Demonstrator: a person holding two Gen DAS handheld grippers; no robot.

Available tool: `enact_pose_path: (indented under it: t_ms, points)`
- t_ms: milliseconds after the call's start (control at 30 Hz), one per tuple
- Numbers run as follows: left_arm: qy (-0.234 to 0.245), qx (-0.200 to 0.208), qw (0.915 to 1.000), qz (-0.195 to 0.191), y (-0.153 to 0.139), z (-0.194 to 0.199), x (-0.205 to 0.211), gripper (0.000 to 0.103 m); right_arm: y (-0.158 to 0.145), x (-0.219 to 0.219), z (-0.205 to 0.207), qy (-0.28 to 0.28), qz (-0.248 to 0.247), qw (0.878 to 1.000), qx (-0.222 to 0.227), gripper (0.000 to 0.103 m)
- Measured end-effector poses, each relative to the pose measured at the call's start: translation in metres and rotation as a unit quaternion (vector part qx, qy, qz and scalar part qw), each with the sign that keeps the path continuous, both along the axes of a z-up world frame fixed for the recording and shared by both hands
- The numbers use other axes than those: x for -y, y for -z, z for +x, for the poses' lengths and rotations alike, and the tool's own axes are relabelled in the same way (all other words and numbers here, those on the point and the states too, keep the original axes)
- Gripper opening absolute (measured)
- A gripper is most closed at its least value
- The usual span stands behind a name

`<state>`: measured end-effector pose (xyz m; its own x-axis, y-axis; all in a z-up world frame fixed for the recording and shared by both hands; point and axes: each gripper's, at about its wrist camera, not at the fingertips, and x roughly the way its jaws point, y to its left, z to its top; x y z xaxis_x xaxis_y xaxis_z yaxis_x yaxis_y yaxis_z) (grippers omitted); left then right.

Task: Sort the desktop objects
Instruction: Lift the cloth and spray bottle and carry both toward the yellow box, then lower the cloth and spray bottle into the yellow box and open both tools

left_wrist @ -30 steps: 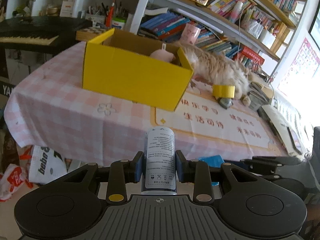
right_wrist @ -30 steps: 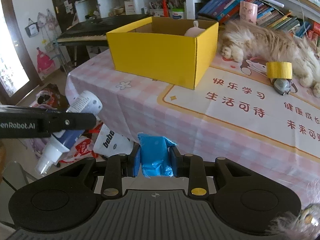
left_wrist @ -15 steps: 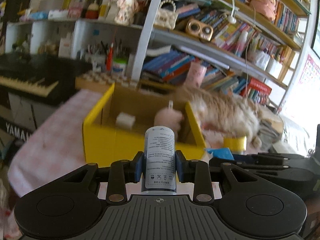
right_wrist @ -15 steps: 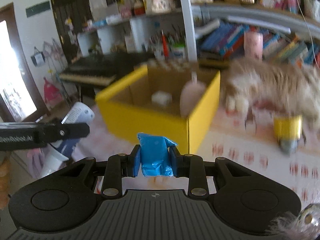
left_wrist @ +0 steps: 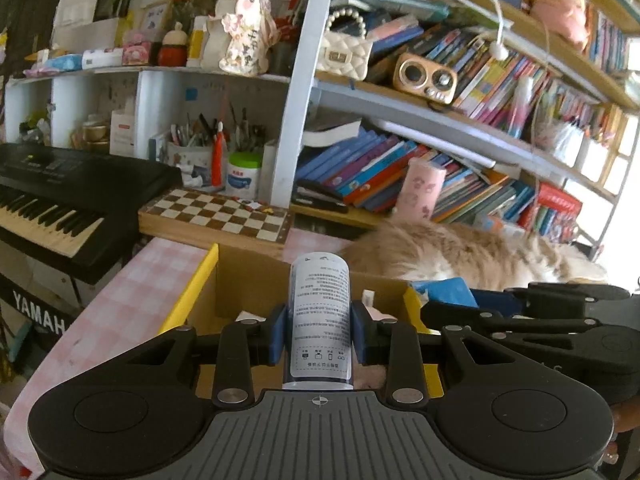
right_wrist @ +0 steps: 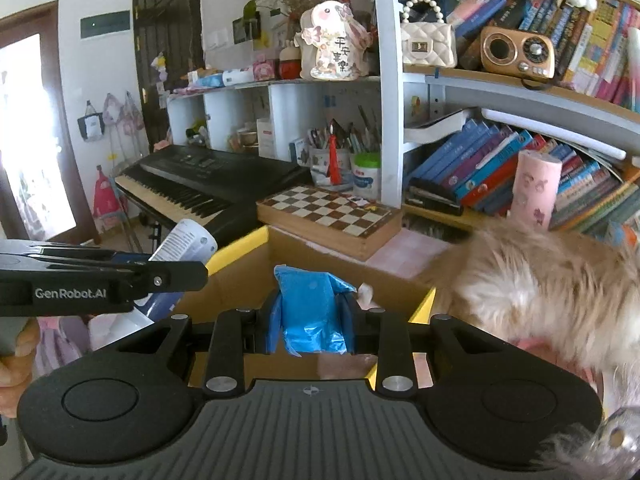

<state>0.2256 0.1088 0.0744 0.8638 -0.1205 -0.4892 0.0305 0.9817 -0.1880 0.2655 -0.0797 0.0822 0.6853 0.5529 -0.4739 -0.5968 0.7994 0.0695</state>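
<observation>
The left gripper [left_wrist: 319, 330] pinches the upright spray can [left_wrist: 320, 320] and the right gripper [right_wrist: 310, 330] pinches the blue packet [right_wrist: 310, 312]; both seem poised just over the near rim of the yellow box [left_wrist: 192, 286].

- A smooth, shiny can [left_wrist: 320, 320] with a paper-like printed label is being held by the left gripper [left_wrist: 319, 334], made of matt black plastic with blue pads.
- A crinkly, glossy blue plastic packet [right_wrist: 310, 316] is being squeezed in the right gripper [right_wrist: 310, 326].
- Plain brown cardboard is being shown inside the yellow box [left_wrist: 192, 296].
- Soft checked cloth is being seen on the table [left_wrist: 132, 280].
- Polished wood is being shown on the chessboard [right_wrist: 332, 212].
- Long fluffy fur is being seen on the cat [right_wrist: 540, 280].
</observation>
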Motion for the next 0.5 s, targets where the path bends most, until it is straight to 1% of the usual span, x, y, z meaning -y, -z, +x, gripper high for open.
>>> enact_pose_path:
  t_ms: [167,333,500]
  points:
    - [-0.007,-0.026,0.9993,0.025,0.016,0.031,0.005,0.031,0.018,-0.009,0.037,-0.017,-0.027,0.999,-0.015,0.027]
    - [-0.009,-0.06,0.9969,0.049,0.037,0.056,0.01,0.031,0.039,-0.022,0.059,-0.049,-0.058,0.997,-0.032,0.027]
    - [-0.005,-0.09,0.9933,0.072,0.055,0.075,0.015,0.031,0.058,-0.039,0.075,-0.092,-0.113,0.989,-0.029,0.027]
